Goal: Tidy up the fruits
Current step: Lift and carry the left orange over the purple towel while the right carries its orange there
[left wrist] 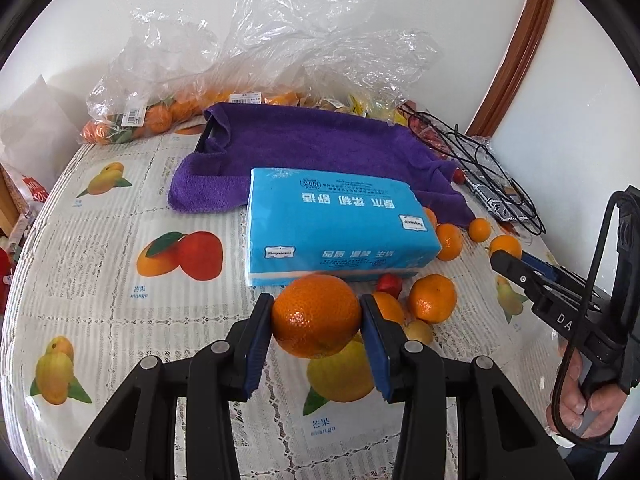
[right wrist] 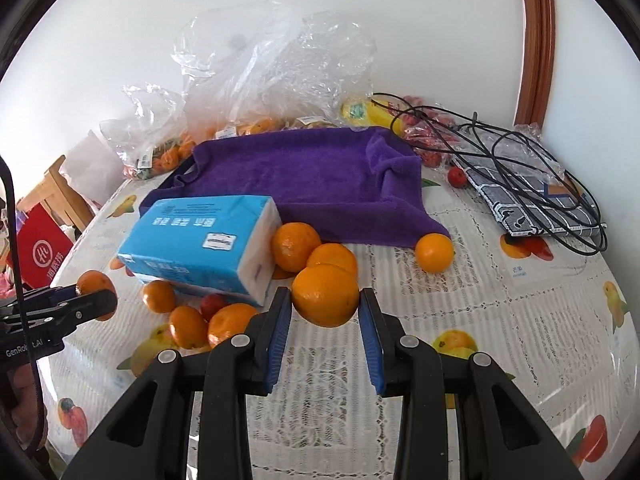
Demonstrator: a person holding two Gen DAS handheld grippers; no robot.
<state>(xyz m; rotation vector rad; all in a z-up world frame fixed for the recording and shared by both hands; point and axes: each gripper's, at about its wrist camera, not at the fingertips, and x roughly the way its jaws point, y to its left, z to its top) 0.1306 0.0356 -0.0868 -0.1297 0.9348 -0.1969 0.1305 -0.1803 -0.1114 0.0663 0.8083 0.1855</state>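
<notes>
My left gripper (left wrist: pixel 317 316) is shut on an orange (left wrist: pixel 316 314) and holds it above the table in front of the blue tissue pack (left wrist: pixel 336 224). My right gripper (right wrist: pixel 325 306) is shut on another orange (right wrist: pixel 325 295), also lifted. Loose oranges lie by the tissue pack: two (right wrist: pixel 296 246) (right wrist: pixel 332 258) beside its end, one (right wrist: pixel 434 252) at the purple towel's corner, several (right wrist: pixel 188 326) in front with a small red fruit (right wrist: pixel 213 305). In the left wrist view the right gripper (left wrist: pixel 502 258) shows at the right with its orange (left wrist: pixel 505 246).
A purple towel (left wrist: pixel 312 148) covers a tray behind the tissue pack. Clear plastic bags of oranges (left wrist: pixel 160 116) stand at the back by the wall. Black cables (right wrist: pixel 520 168) lie on a patterned pack (right wrist: pixel 520 200) at the right. A fruit-print tablecloth (left wrist: pixel 100 280) covers the table.
</notes>
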